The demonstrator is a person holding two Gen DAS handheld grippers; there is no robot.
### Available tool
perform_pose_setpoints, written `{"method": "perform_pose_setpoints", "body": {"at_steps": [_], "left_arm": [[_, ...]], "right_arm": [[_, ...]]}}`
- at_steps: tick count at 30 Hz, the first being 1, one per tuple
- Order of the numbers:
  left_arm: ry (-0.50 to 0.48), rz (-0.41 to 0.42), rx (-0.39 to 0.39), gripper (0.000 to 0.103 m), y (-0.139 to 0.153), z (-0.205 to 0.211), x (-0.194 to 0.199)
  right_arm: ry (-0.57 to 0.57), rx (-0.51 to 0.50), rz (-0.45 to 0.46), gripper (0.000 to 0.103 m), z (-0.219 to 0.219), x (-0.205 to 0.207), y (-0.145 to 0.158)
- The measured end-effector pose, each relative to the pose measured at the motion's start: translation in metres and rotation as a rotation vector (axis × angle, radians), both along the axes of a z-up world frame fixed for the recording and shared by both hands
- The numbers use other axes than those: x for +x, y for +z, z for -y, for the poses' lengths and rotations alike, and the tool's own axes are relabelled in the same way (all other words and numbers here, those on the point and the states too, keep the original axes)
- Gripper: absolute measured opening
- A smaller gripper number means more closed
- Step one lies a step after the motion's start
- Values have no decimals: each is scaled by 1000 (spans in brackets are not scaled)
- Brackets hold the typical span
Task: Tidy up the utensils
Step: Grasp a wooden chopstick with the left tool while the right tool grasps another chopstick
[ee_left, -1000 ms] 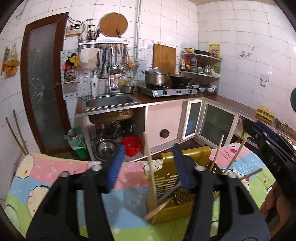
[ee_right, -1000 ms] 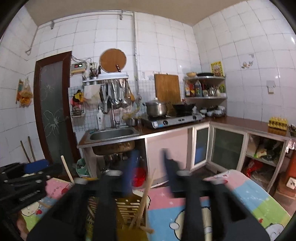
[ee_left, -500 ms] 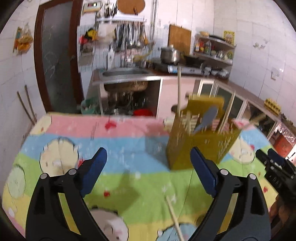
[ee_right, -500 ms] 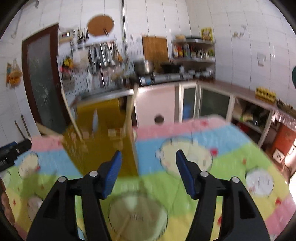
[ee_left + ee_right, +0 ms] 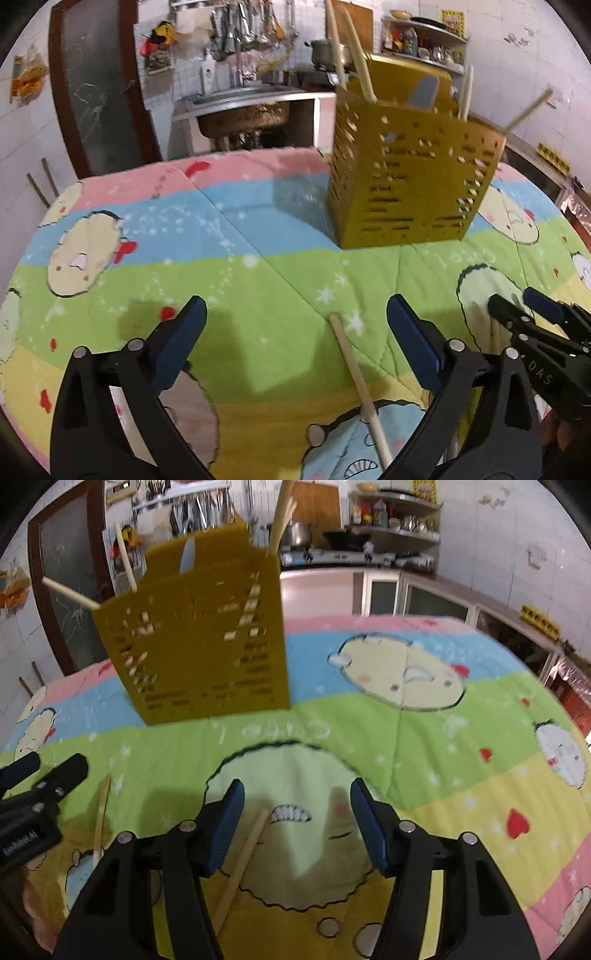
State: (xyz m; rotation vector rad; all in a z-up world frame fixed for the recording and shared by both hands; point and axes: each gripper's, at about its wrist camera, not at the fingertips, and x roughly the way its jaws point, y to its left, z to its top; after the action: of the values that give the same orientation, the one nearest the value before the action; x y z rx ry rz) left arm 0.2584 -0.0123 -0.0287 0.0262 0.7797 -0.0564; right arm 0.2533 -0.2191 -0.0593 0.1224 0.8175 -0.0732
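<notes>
Near the table's front edge, the left hand-held gripper (image 5: 295,332), jaws just opened wide, straddles a pale wooden chopstick (image 5: 360,384) untouched. The right hand-held gripper (image 5: 295,816), jaws apart and just narrowing, seemingly frames another pale chopstick (image 5: 242,856). Farther back stands the perforated yellow plastic utensil holder (image 5: 410,184).

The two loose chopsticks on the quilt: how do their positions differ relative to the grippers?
One chopstick lies between the wide-open left gripper fingers. The other chopstick lies beside the right gripper's left finger, whose gap is narrower. Both lie flat, ungripped, outside the yellow holder.
</notes>
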Motion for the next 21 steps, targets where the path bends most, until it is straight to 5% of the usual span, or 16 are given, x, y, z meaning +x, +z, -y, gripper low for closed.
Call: {"method": "perform_pose_setpoints", "body": {"at_steps": [1,7,12,18,21], "left_arm": [[-12,-24,-8,95,-5,2,3],[-50,-136,7,74,-28,13,11],[-49,-148,0,65,-30,18,12],[-85,-160,-12,36,-27,26,6],[-88,-163,-23,27,-27,25,7]], "right_arm": [[1,-1,-13,45,-2,0,-2],[-1,-34,-56,40,-12,0,-8],[-1,-62,-61,34,-19,0,-8],[34,-60,-56,12,-23,1,-7],[45,-36,-52,11,-20,2,-6]]}}
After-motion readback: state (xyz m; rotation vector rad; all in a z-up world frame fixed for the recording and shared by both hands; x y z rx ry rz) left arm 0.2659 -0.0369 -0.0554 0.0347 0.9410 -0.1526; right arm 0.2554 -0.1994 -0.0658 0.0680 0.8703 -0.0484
